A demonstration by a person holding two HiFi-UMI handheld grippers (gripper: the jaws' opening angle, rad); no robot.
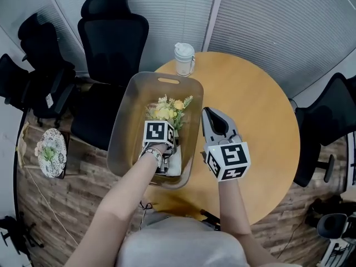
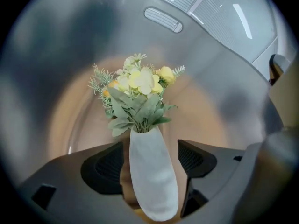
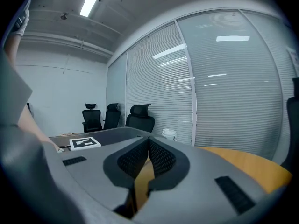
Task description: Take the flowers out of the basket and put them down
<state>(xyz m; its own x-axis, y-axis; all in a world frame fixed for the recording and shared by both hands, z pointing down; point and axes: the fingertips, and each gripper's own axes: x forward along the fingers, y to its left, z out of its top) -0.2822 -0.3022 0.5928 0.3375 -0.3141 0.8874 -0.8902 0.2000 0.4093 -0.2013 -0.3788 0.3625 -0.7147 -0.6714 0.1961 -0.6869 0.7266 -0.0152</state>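
Straddling white vase (image 2: 152,181) of flowers (image 2: 140,85) with left claw (image 2: 152,157), jaws apart, pads clear of it. Noting flowers inside basket (image 1: 125,121) on round surface (image 1: 256,127). Holding right claw (image 3: 148,146) just beside basket, jaws closed, empty.

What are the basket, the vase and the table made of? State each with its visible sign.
Round tan table: wood-look top, possibly laminate, slight sheen. Translucent grey basket: likely plastic, smooth, table showing through its walls. White tapered vase: matt, faintly grainy, perhaps ceramic or plaster.

Round wooden table (image 1: 261,121): basket (image 1: 125,127), lidded cup (image 1: 184,59).
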